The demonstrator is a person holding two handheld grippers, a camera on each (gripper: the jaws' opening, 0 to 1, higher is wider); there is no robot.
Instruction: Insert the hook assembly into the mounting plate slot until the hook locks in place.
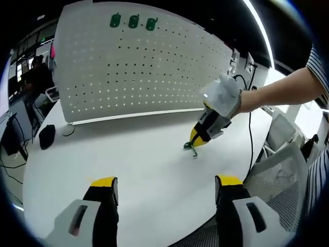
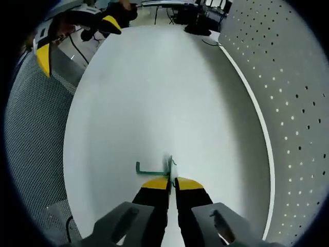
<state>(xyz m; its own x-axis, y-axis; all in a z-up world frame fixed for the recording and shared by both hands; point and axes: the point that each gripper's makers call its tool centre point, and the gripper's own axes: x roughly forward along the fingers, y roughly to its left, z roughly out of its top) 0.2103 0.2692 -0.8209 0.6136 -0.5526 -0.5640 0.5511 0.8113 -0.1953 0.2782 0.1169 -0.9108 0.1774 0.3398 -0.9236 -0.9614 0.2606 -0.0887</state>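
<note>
The white table (image 1: pixel 139 154) took up most of both views, and along its far edge stood the pegboard (image 1: pixel 133 62) — a tall perforated white panel, upright. Three green hooks (image 1: pixel 133 21) already hung in a row near the top of that panel. A mesh-backed chair (image 1: pixel 280 180) sat just off the table's near edge, and a dark mouse-like object (image 1: pixel 47 136) lay near the panel's left end.

The right gripper (image 2: pixel 172 182), held by a gloved hand (image 1: pixel 222 96), was down at the tabletop with its jaws clenched on a green hook (image 2: pixel 154 170); the hook's bent arm stuck out sideways from the yellow tips, and its lower end looked to be touching or just above the table. The left gripper (image 1: pixel 167 184) hovered over the near part of the table, released, its jaws wide apart with nothing between them.

The hook was well apart from the panel, so the insertion looked not yet begun. The grip appeared to be on a thin wire part, which could let the hook twist or slip between the tips during the lift — and a rotated hook would meet the holes at the wrong angle and fail to lock. Swinging the right gripper carelessly could also knock the hanging hooks.
</note>
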